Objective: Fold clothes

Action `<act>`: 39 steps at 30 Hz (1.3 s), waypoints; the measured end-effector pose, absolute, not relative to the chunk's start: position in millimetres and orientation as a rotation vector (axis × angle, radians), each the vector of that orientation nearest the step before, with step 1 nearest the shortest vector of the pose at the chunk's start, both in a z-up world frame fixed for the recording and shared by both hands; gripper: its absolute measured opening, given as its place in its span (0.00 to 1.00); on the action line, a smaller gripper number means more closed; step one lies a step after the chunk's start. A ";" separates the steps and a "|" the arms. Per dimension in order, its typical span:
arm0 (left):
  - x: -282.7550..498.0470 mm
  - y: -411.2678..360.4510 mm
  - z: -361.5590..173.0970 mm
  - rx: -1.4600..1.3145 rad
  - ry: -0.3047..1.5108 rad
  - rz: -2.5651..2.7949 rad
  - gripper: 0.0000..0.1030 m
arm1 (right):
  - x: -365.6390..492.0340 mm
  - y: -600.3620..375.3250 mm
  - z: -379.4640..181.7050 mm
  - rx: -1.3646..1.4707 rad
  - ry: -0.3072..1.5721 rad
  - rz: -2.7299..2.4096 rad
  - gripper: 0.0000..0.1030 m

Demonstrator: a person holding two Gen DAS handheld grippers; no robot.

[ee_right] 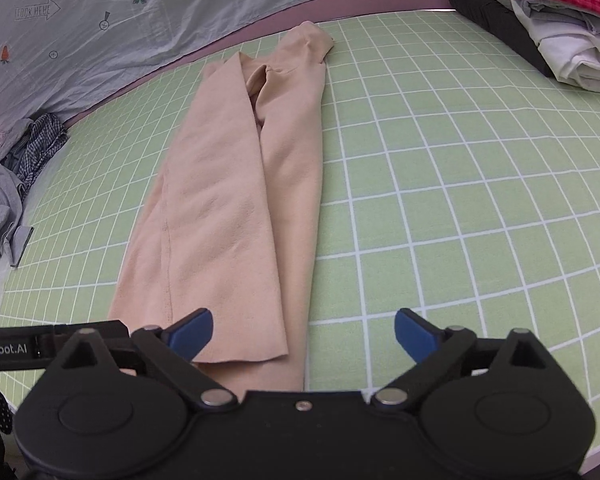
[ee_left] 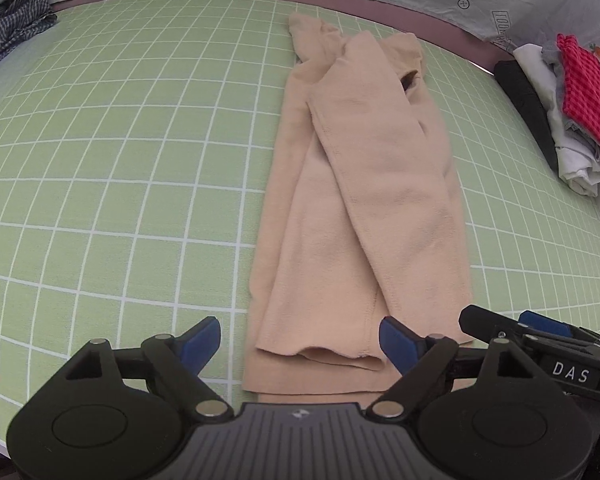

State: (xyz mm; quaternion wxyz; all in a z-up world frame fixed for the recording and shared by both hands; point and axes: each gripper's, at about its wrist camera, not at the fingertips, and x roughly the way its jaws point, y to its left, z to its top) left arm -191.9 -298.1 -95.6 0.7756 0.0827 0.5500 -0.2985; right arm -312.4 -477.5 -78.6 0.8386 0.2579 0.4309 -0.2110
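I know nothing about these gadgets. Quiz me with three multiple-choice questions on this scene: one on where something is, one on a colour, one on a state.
1. Where does the stack of folded clothes sit on the green grid mat?
A. far right corner
B. near left corner
C. centre

2. What colour is the long folded garment?
A. navy
B. beige
C. red

3. How do the fingers of the left gripper and right gripper stand?
A. both apart, holding nothing
B. both clamped on cloth
C. one clamped, one apart

Answers: 1 A, the pile lies at the far right edge in both views. 2 B, it is pale tan throughout. 3 A, the blue fingers stand wide apart and press on nothing.
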 end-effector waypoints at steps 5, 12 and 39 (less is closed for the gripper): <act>-187.0 -294.3 -106.9 0.240 1.197 -0.640 0.87 | -302.1 -468.5 -84.6 0.505 0.932 -0.462 1.00; -181.9 -296.1 -116.9 0.278 1.219 -0.680 0.87 | -296.0 -464.7 -93.8 0.526 0.961 -0.504 1.00; -176.7 -334.2 -125.6 0.353 1.171 -0.829 0.31 | -269.5 -444.4 -95.9 0.476 1.009 -0.517 0.68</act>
